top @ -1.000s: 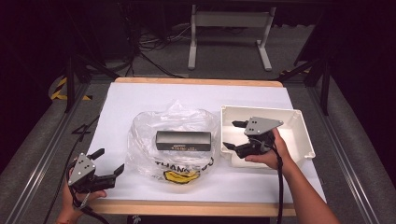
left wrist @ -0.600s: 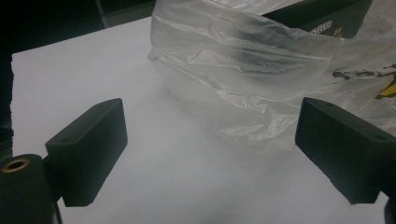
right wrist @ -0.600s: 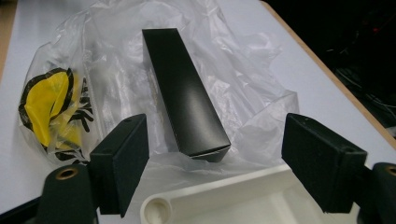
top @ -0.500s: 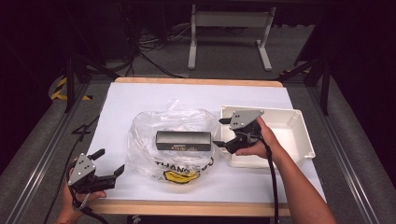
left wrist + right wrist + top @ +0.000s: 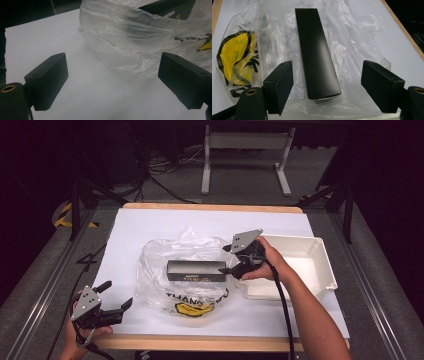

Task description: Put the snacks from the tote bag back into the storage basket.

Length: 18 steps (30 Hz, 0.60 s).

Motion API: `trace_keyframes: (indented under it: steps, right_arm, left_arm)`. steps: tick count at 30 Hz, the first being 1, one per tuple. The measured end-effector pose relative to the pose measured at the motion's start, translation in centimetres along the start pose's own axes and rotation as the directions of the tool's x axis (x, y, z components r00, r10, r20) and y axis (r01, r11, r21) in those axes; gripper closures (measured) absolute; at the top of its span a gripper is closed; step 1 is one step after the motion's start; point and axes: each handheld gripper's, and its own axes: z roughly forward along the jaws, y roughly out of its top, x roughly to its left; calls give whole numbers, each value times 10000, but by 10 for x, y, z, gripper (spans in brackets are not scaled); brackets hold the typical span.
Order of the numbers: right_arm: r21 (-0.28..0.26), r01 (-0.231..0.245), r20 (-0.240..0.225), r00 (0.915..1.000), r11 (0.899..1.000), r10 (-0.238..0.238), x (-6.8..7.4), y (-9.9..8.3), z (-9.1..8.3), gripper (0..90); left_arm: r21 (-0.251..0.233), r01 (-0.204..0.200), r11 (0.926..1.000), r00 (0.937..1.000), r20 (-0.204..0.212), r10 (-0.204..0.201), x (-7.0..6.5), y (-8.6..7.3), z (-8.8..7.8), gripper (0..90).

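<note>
White table; right tool half-open, closing, straddling black box, untouched.

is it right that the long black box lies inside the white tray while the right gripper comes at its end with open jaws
Not quite. The long black box lies on the clear plastic bag, not in the white tray, which stands beside the bag; the high view shows this. The rest holds: the right gripper faces the box's end with open jaws.
</note>
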Motion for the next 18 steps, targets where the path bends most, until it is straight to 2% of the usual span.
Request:
trace_keyframes:
  steps: [8,18]
  right_arm:
    - [480,246,-469,9987,9985,-224,-5,7,13,268]
    - [952,431,-756,9965,9945,-360,-8,14,28,281]
  left_arm:
    - [-2,94,10000,9999,-37,-94,0,-2,-4,101]
    - [45,103,9999,9999,-75,-103,-1,-3,-9,101]
